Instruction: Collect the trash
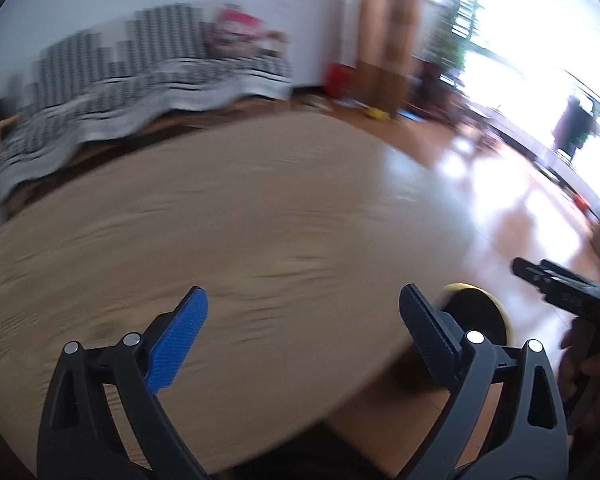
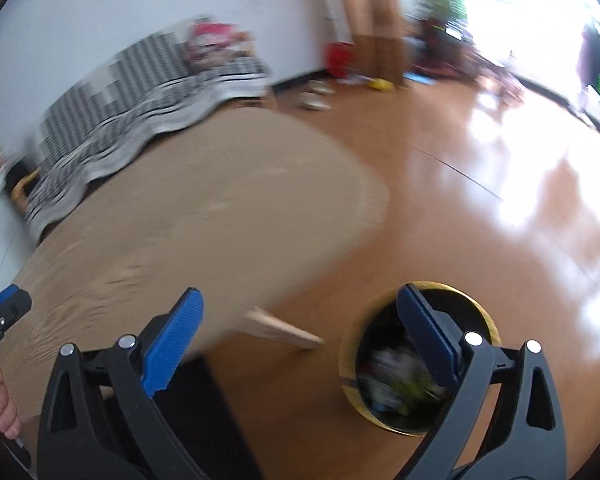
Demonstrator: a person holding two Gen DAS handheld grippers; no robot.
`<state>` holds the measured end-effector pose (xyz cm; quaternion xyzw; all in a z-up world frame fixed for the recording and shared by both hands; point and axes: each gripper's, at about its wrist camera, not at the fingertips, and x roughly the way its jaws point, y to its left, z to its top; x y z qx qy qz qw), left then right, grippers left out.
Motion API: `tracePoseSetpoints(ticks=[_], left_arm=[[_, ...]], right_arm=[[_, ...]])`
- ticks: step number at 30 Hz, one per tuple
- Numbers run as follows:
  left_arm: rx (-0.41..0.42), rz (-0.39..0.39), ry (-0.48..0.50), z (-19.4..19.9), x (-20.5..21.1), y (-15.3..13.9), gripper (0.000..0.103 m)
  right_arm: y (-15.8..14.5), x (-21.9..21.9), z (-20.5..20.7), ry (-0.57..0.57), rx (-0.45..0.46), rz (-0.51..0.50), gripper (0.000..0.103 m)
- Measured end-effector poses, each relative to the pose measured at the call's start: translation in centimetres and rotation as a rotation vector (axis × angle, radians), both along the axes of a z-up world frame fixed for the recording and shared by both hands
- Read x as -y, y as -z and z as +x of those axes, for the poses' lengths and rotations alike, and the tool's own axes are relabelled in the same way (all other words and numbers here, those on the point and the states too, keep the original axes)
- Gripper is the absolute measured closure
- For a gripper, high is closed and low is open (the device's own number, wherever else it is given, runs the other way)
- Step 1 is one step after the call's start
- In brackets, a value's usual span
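A round bin [image 2: 418, 356] with a yellow rim and a dark inside stands on the wooden floor beside the table; blurred trash [image 2: 396, 376] lies in it. My right gripper [image 2: 300, 312] hangs above the gap between table edge and bin, jaws wide open with nothing between them. In the left wrist view my left gripper [image 1: 304, 312] is over the table [image 1: 220, 220], open and empty. The bin [image 1: 476, 312] shows partly behind its right finger, and the right gripper [image 1: 560, 284] enters at the right edge. No trash shows on the table.
A round light wooden table [image 2: 180, 216] fills the left, one leg [image 2: 280, 330] visible. A sofa with a black-and-white striped cover [image 1: 112, 92] lies behind it. A red container [image 2: 338, 58] and small items sit on the floor by the wall. Both views are motion-blurred.
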<state>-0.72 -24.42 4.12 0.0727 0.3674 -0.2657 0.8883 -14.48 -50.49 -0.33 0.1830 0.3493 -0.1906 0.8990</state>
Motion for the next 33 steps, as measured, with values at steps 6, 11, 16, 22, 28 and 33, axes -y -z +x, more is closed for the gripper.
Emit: tracePoseSetpoints(ticks=[6,11,16,22,28,33], left_arm=[[0.086,0.074,-0.319,1.0,-14.5,-1.9,0.009],[0.107,0.116,-0.504,0.5,-23.5,-2.5,0.009],[0.078,0.103,-0.592,0.0,-28.0,-1.9,0.009],[0.05,0.092,-0.587,0.2,-29.0,-0.7,0.009],[0.048,0.091,-0.562,1.1,-27.7,-0.4,0.009],[0.048,0.088,-0.555,1.1,-27.5,-0.3,0.009]], right_arm=[[-3.5,-12.1,7.4,-0.261,0.058,-0.032,0.007],[-4.9,-20.2,11.4,-0.416,0.065,-0.047,0.007],[-5.0,-24.5,13.6,-0.497,0.041,-0.073,0.007],[-4.9,-26.0,15.2,-0.501,0.026,-0.079,0.007],[-4.4,-25.5,14.7,-0.494,0.014,-0.079,0.007],[-4.1,-25.1,14.6,-0.494,0.009,-0.071,0.007]])
